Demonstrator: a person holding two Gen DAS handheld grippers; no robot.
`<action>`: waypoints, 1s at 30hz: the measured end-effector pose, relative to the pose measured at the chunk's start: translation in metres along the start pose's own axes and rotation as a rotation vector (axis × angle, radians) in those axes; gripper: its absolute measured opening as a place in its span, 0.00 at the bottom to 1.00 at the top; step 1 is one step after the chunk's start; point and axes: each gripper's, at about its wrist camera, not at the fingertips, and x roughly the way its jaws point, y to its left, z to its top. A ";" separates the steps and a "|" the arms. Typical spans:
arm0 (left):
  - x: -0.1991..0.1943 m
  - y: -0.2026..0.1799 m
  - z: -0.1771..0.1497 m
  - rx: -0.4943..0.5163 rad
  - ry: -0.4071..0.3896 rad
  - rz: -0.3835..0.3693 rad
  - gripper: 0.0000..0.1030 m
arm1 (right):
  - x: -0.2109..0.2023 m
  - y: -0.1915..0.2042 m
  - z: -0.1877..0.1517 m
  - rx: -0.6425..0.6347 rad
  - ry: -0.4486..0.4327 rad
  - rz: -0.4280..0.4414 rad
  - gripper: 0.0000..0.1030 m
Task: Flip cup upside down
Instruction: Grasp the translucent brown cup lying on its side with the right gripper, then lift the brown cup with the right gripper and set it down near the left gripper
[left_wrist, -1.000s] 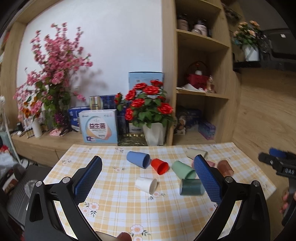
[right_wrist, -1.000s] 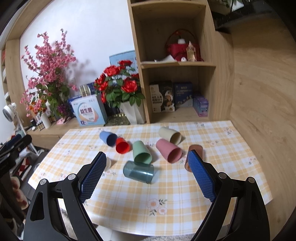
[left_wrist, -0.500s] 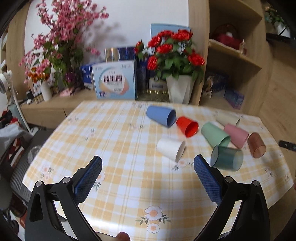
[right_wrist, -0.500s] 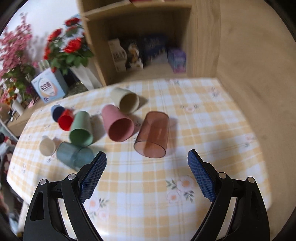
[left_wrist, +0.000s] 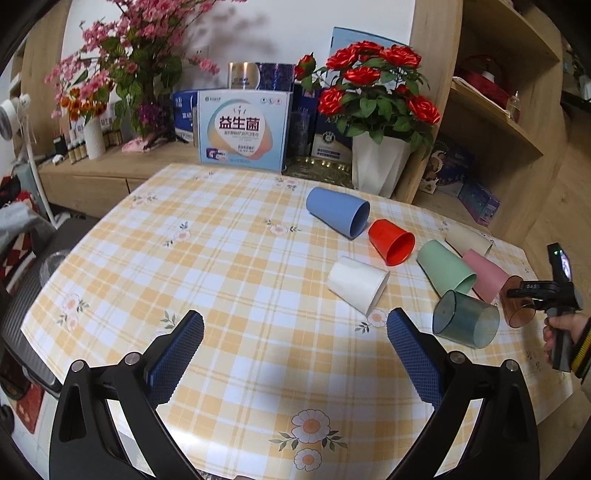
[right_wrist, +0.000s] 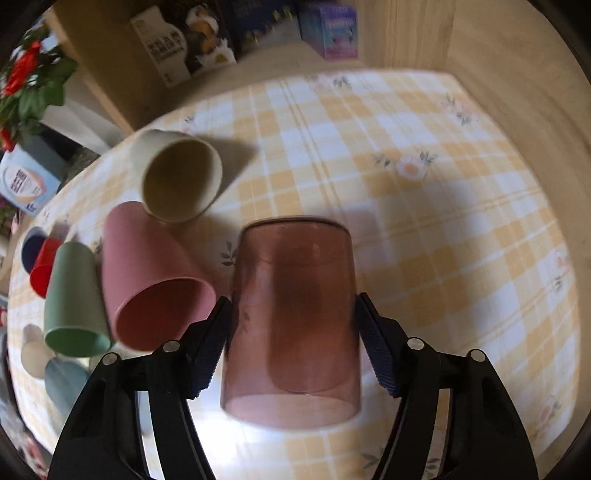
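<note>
A translucent brown cup (right_wrist: 291, 317) lies on its side on the checked tablecloth (right_wrist: 443, 229), mouth towards me. My right gripper (right_wrist: 291, 314) straddles it, one blue pad at each side, close to or just touching its walls. In the left wrist view the brown cup (left_wrist: 517, 306) shows at the far right behind the right gripper (left_wrist: 543, 291). My left gripper (left_wrist: 295, 350) is open and empty above the tablecloth, short of the white cup (left_wrist: 356, 284) and teal cup (left_wrist: 465, 323).
Several other cups lie on their sides: blue (left_wrist: 338, 216), red (left_wrist: 391, 242), green (left_wrist: 445, 267), pink (right_wrist: 147, 273), cream (right_wrist: 177, 177). A rose pot (left_wrist: 380, 162), boxes and wooden shelves (left_wrist: 498, 122) stand behind the table. A wooden wall (right_wrist: 517, 74) borders the right side.
My right gripper has moved down and forward onto the brown cup and its jaws have narrowed around it. My left gripper has come closer over the table and stays open.
</note>
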 end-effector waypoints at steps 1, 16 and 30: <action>0.001 0.000 -0.001 -0.001 0.002 -0.005 0.94 | 0.003 -0.001 0.001 0.012 0.009 -0.006 0.63; -0.007 0.000 -0.004 -0.015 -0.007 -0.077 0.94 | -0.060 -0.009 -0.043 0.045 -0.078 0.064 0.63; -0.028 0.043 -0.007 -0.060 -0.008 -0.067 0.94 | -0.131 0.145 -0.173 -0.112 -0.073 0.346 0.63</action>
